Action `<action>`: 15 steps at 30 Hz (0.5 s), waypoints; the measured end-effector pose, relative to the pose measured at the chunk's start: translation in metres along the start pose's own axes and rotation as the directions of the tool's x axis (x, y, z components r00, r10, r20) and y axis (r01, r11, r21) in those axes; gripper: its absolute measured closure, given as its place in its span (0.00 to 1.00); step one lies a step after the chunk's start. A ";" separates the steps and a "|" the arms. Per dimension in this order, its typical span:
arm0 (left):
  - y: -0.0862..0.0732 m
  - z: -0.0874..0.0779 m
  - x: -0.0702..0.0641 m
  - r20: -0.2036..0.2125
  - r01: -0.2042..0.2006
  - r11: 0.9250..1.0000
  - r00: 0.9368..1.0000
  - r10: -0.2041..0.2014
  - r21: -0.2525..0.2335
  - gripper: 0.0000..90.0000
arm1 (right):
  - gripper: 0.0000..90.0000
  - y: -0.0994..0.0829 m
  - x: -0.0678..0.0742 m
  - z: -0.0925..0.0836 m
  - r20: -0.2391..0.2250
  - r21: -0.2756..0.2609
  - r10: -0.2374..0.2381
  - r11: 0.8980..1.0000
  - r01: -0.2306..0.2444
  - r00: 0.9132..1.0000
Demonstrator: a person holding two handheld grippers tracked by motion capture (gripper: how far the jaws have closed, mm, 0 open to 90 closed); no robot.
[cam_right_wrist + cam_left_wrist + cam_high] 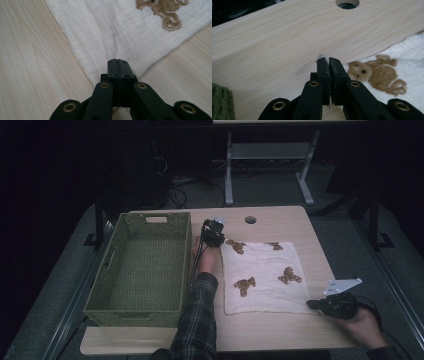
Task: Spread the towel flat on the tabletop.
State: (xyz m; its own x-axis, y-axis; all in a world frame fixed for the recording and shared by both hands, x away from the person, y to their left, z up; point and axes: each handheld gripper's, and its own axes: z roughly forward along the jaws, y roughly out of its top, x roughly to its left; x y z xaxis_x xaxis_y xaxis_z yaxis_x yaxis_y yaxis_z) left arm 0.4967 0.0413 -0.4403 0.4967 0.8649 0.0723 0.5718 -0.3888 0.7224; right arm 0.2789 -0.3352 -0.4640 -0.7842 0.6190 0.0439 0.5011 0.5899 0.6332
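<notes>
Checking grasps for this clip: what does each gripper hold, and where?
Both hold the cloth by opposite corners: the left gripper is shut on its far left corner, the right gripper on its near right corner.

A woven green basket [142, 265] stands on the left half of the light wooden table [280, 222], its long side running away from the near edge. It has a cut-out handle slot in the far wall and nothing inside. A round cable hole [250, 219] sits near the table's far edge; it is also seen in the left gripper view [347, 3]. Beyond the table stands a grey metal frame [267, 162] on a dim floor, with cables [175, 190] lying at its left.
</notes>
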 end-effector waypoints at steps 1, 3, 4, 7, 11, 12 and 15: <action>0.000 0.001 -0.001 0.005 0.004 1.000 1.000 -0.004 0.001 0.94 | 0.99 0.001 0.000 0.000 -0.002 0.003 -0.001 1.000 0.001 1.000; -0.001 0.001 -0.002 0.014 0.007 1.000 1.000 -0.007 -0.004 0.88 | 0.95 0.002 0.000 0.001 0.003 0.003 -0.005 1.000 0.005 1.000; -0.002 0.001 -0.003 0.019 0.008 1.000 1.000 -0.008 -0.006 0.86 | 0.92 0.004 -0.001 0.003 0.007 -0.002 -0.008 1.000 0.008 1.000; -0.003 0.001 -0.005 0.025 0.003 1.000 1.000 -0.003 -0.009 0.76 | 0.88 0.011 -0.003 0.003 0.010 -0.015 -0.010 1.000 0.010 1.000; -0.004 0.001 -0.007 0.047 0.006 1.000 0.999 -0.007 0.002 0.66 | 0.82 0.022 -0.009 0.005 0.004 -0.043 0.005 0.999 -0.005 1.000; -0.004 0.001 -0.006 0.055 -0.001 1.000 0.999 0.000 0.009 0.65 | 0.81 0.024 -0.011 0.006 0.002 -0.046 0.005 0.999 -0.005 1.000; -0.004 -0.001 -0.006 0.069 0.003 1.000 0.998 -0.003 0.007 0.62 | 0.78 0.033 -0.021 0.008 0.006 -0.059 0.015 0.998 -0.015 1.000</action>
State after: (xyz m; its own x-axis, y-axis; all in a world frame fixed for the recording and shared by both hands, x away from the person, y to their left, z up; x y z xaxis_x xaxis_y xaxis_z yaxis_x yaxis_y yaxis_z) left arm 0.4909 0.0384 -0.4429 0.5386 0.8422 0.0227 0.5777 -0.3888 0.7177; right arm 0.3145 -0.3245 -0.4508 -0.7745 0.6307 0.0491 0.4902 0.5493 0.6768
